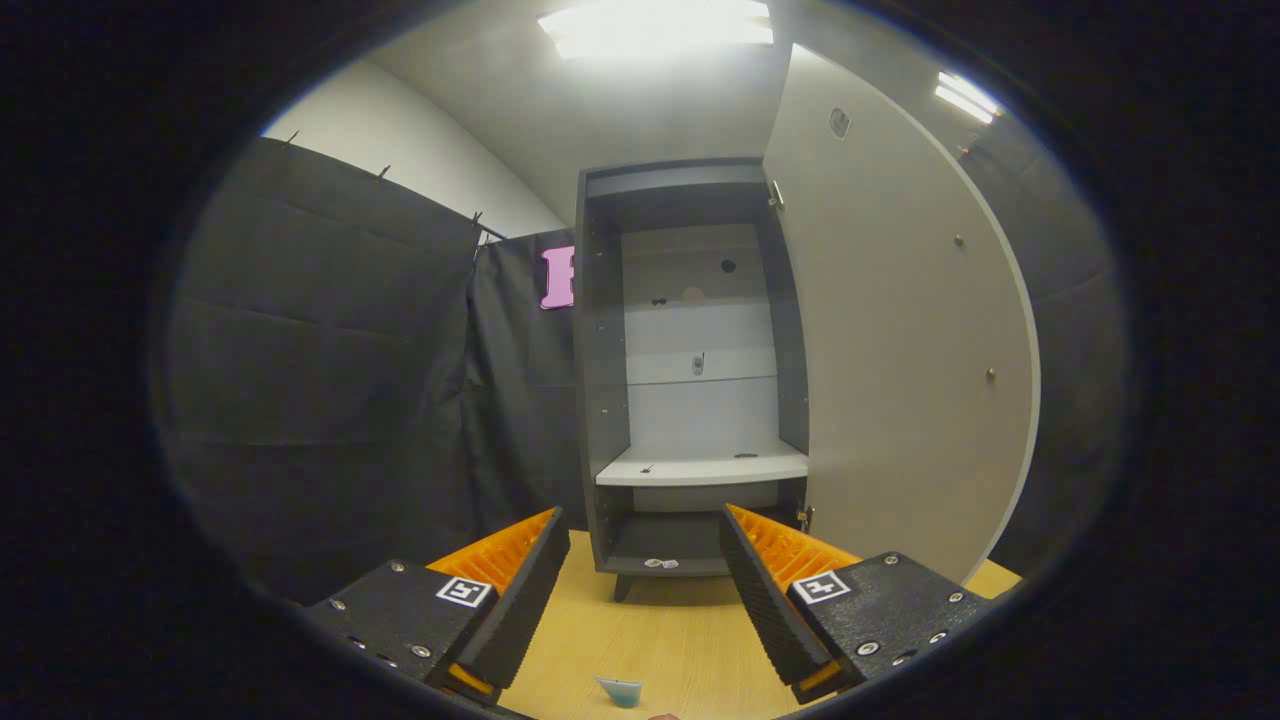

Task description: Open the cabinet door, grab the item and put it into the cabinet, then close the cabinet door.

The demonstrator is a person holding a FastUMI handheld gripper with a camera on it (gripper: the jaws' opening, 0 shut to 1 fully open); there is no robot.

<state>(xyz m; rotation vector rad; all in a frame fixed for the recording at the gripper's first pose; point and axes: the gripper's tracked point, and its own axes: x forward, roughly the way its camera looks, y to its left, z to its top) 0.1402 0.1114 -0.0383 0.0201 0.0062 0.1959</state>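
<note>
Gripper view puts your tool (640, 570) with its fingers spread wide and nothing between them, pointed at the cabinet (690, 370) that stands beyond them on the wooden worktop (660, 640). Its door (900, 340) is swung fully open to the right, so the white shelf (700, 467) inside is free to take the item. What you have to fetch looks to be the small pale-blue item (621, 690) lying on the worktop between the fingers and nearer to you than their tips; it is cut off low in the picture, so what it is cannot be told. Judge it light and thin, perhaps soft or flimsy, likely to skid on the smooth wood. Take it across its narrow width, low, with both pads bearing squarely, and close gently.
</note>
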